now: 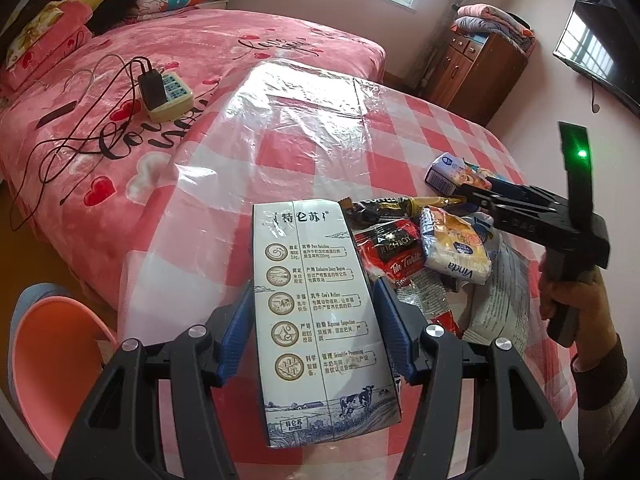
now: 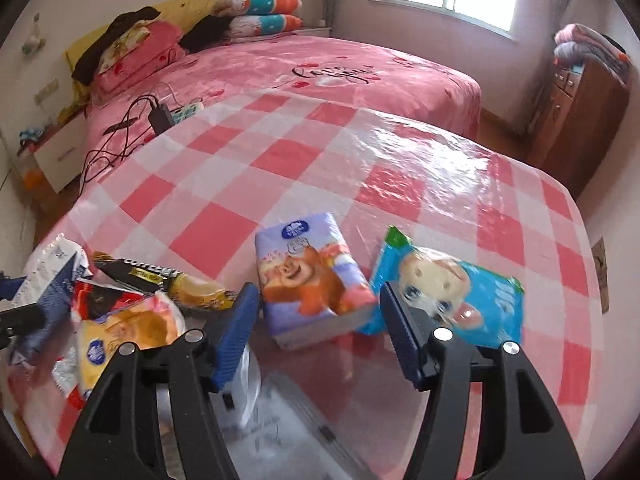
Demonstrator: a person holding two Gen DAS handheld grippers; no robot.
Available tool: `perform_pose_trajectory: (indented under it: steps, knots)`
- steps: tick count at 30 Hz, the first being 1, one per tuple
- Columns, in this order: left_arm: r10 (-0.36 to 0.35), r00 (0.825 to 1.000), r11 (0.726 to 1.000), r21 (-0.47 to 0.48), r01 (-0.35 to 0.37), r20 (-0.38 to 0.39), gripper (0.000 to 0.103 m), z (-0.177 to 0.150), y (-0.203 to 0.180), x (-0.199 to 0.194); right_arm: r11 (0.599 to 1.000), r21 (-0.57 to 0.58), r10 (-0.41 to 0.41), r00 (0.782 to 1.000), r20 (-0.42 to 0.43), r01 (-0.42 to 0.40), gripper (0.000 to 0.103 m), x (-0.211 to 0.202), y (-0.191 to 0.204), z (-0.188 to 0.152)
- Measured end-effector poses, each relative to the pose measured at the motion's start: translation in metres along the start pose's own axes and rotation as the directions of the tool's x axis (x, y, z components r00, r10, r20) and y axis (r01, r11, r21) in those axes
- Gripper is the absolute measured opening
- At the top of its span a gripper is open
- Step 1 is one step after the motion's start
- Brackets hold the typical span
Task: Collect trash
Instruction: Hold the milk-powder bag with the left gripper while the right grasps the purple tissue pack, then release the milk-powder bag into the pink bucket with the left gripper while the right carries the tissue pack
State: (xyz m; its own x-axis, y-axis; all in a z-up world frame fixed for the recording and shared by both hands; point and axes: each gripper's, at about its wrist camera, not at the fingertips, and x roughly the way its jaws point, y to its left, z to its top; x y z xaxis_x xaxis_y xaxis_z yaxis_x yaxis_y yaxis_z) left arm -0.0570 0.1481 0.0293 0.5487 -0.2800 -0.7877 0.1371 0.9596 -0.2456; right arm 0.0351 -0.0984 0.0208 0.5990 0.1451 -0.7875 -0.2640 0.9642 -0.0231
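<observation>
My left gripper (image 1: 314, 300) is shut on a white and blue milk carton (image 1: 316, 304) and holds it upright above the checked table. To its right lies a pile of trash: a red wrapper (image 1: 394, 252), a dark coffee sachet (image 1: 384, 205) and a Vinda tissue pack (image 1: 456, 246). My right gripper (image 2: 316, 312) is open and empty, just above the table, with a purple tissue pack (image 2: 312, 276) between and beyond its fingers. A blue snack packet (image 2: 452, 288) lies beside its right finger. The right gripper also shows in the left wrist view (image 1: 472, 192), beside the purple pack (image 1: 450, 172).
The table has a pink checked cloth under clear plastic (image 2: 360, 152). A pink bed (image 1: 180, 60) with a power strip and cables (image 1: 164, 92) stands behind it. A pink bin or stool (image 1: 52, 344) is low left. A wooden cabinet (image 1: 476, 72) stands at the back right.
</observation>
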Motion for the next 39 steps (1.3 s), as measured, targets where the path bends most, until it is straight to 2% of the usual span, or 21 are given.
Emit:
perform_pose_trajectory:
  steps: [4,9,18,22,26,30,39]
  knots:
    - [0.000,1.000,1.000,-0.002,0.000,0.005,0.060,0.002,0.003,-0.002,1.000,0.002,0.017,1.000,-0.007,-0.017,0.059,0.008,0.000,0.000]
    - [-0.007,1.000,1.000,-0.002,0.007,0.014,0.060,0.001,0.004,-0.006,1.000,-0.011,0.001,1.000,0.001,-0.001,0.058,0.005,0.007,-0.005]
    - [-0.020,0.999,1.000,-0.012,0.020,0.033,0.060,-0.004,0.007,-0.016,0.998,0.052,-0.034,0.998,0.059,0.031,0.057,-0.025,0.005,-0.007]
    - [-0.023,0.998,0.999,-0.023,0.024,0.054,0.060,-0.005,0.012,-0.025,0.996,0.084,-0.021,0.996,0.087,0.014,0.057,-0.044,0.010,-0.007]
    - [-0.020,0.997,0.999,-0.033,0.022,0.072,0.060,-0.010,0.021,-0.036,0.994,0.103,0.033,0.994,0.105,-0.044,0.057,-0.061,0.024,-0.008]
    - [-0.005,0.997,0.999,-0.050,0.009,0.079,0.060,-0.017,0.034,-0.045,0.986,0.090,0.127,0.986,0.112,-0.137,0.056,-0.074,0.057,-0.011]
    - [0.078,0.993,0.988,-0.139,-0.065,0.092,0.060,-0.043,0.088,-0.072,0.940,0.002,0.339,0.938,0.078,-0.340,0.057,-0.083,0.158,-0.012]
